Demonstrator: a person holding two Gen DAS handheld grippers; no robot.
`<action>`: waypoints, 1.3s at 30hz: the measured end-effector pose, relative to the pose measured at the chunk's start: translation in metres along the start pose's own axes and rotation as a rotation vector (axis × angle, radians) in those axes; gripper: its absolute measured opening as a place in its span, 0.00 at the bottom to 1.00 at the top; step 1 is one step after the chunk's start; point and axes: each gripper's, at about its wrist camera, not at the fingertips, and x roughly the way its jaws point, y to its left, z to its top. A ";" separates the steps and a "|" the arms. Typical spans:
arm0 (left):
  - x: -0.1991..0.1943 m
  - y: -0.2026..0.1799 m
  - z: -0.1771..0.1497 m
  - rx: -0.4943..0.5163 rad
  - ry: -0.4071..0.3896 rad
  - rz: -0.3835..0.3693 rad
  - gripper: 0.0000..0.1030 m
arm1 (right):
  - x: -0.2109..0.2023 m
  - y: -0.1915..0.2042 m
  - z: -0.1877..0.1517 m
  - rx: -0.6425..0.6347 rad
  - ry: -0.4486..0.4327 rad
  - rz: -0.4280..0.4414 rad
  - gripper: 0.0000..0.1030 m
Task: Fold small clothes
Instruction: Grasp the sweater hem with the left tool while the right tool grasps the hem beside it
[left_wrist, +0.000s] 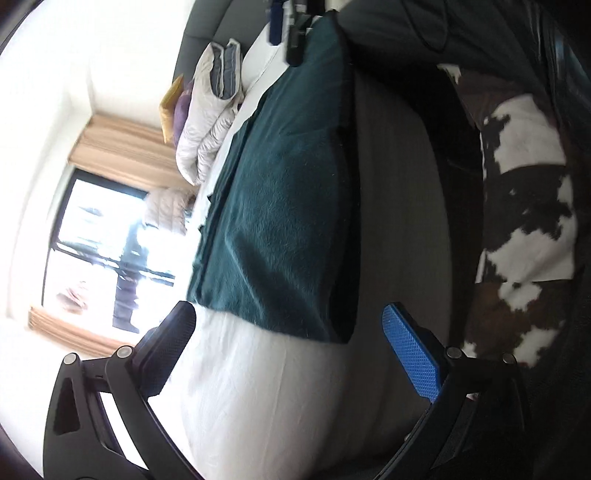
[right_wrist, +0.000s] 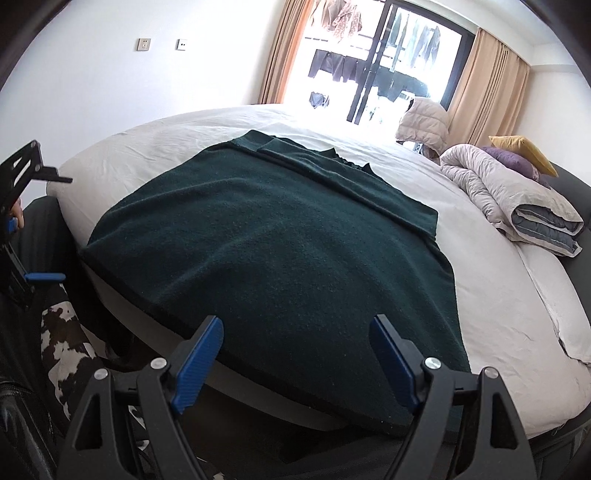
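Your left tool (right_wrist: 22, 221) shows only in part at the left edge of the right wrist view, cut off by the frame; in its own view, rolled sideways, its jaws stand wide apart with nothing between them, over the white sheet (left_wrist: 236, 384) at the bed's edge. The dark green garment (right_wrist: 266, 251) lies flat across the bed (right_wrist: 517, 302), a folded strip along its far side; its near hem hangs over the edge and hides behind your right tool (right_wrist: 297, 332), whose jaws are also spread, empty, just above that hem. Right of it, a rolled quilt (right_wrist: 517, 199) covers most of the purple and yellow cushions (right_wrist: 524, 158)
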 end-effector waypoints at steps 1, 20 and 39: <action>0.001 -0.008 0.002 0.044 -0.006 0.041 1.00 | 0.000 -0.001 0.001 0.015 -0.001 0.005 0.80; 0.005 0.021 -0.001 0.032 -0.089 0.131 0.15 | 0.001 -0.010 0.002 0.077 -0.007 -0.006 0.80; 0.010 0.176 0.013 -0.580 -0.021 0.021 0.04 | 0.017 0.011 -0.013 -0.143 0.091 -0.033 0.70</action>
